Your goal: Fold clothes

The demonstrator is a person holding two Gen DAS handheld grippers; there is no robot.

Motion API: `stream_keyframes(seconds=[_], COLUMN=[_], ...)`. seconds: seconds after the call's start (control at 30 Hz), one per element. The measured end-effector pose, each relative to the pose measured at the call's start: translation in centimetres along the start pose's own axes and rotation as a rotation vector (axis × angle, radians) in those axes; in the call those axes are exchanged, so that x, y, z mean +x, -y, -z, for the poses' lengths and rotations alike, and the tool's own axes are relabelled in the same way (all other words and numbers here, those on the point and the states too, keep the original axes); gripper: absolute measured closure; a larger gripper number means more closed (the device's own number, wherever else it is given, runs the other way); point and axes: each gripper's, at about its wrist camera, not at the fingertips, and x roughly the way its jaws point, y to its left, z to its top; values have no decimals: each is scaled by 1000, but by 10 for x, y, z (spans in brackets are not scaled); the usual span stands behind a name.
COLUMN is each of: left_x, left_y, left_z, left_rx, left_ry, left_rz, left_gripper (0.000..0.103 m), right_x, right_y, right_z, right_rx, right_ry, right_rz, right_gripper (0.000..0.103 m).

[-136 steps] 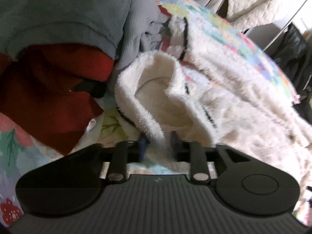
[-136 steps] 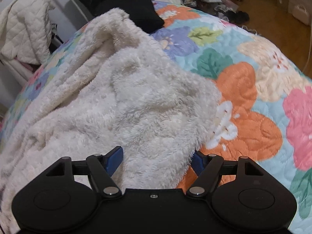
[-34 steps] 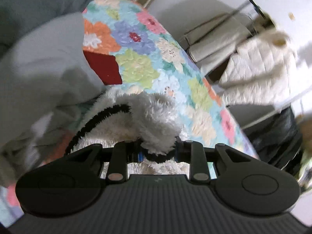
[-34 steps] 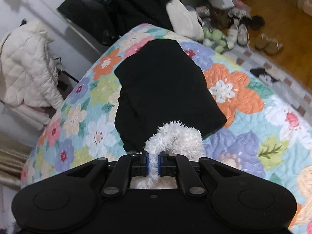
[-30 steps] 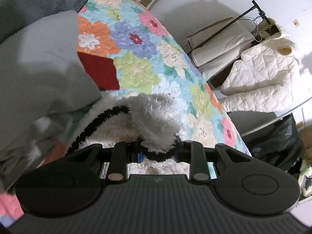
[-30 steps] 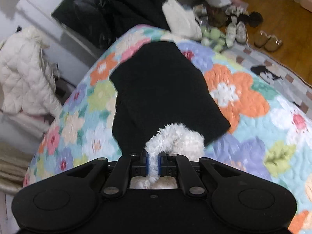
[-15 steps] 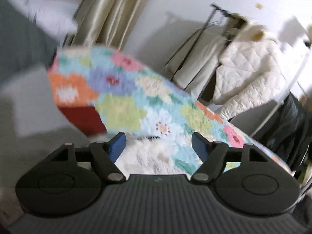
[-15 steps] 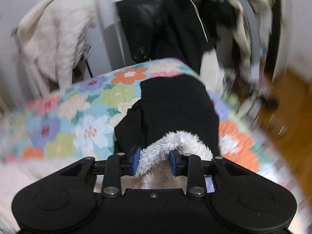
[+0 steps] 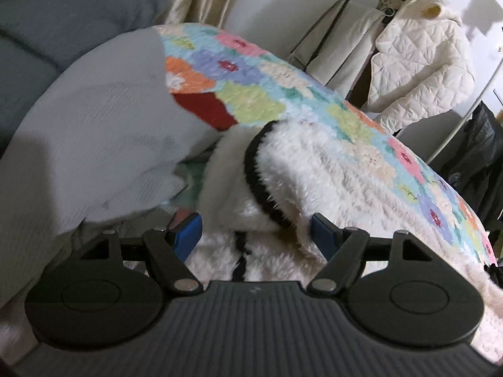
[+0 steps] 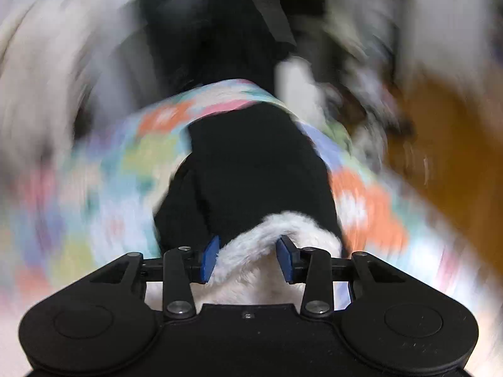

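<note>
A fluffy white fleece garment [image 9: 330, 182] with black trim lies spread on the floral quilt [image 9: 251, 100]. My left gripper [image 9: 255, 235] is open just above it. A folded edge with the black trim sits loosely between the two blue pads [image 9: 188, 235], which do not press on it. In the blurred right wrist view, my right gripper [image 10: 248, 259] is open, its pads apart. A hump of the same white fleece [image 10: 276, 232] rises between them. A folded black garment [image 10: 257, 163] lies on the quilt [image 10: 141, 157] just beyond the right gripper.
A light grey garment [image 9: 94, 132] is heaped at the left over a red one [image 9: 204, 110], with a dark grey cushion [image 9: 63, 15] behind. A white quilted jacket [image 9: 421, 62] hangs on a rack past the bed's far edge. Wooden floor [image 10: 440, 144] lies to the right.
Both grippers held the fleece shut a second ago and have let go. The left opened first and has dropped lower. The right's pads have spread further while its view swings.
</note>
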Motion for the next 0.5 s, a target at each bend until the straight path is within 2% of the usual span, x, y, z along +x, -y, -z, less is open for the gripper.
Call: stream_keyframes(seconds=[0.03,0.07,0.13,0.17,0.2,0.3,0.4,0.5], left_x=[-2,-5,-10,-12,-14,-18,-33,-53], left_y=[1,3,6,7,9,16,24,32], left_z=[0,-1,-1,-2,-2,-1,-14,-33], left_rx=[13,27,54,66,70,84,132,180], left_ry=[1,3,5,7,12,28,30,26], left_rz=[1,3,5,7,14,25,-28,-84], left_gripper=[28,28,27,26,26,26,24,23], right_x=[-10,-20,-43,-51,-57,-68,-75,-84], right_y=[-4,-18,-54,-70,-84,-121,-148,-167], right_z=[0,-1,4,9,15,39,72,95], right_rx=[-10,-123,-407,-513,-569,-630,-577,-517], right_ry=[22,51,161,186,181,113,-10,-108], right_rz=[-36,-68,-66,-63,-108,-333,-566,-733], right_gripper=[55,56,51,50,50,49,49,48])
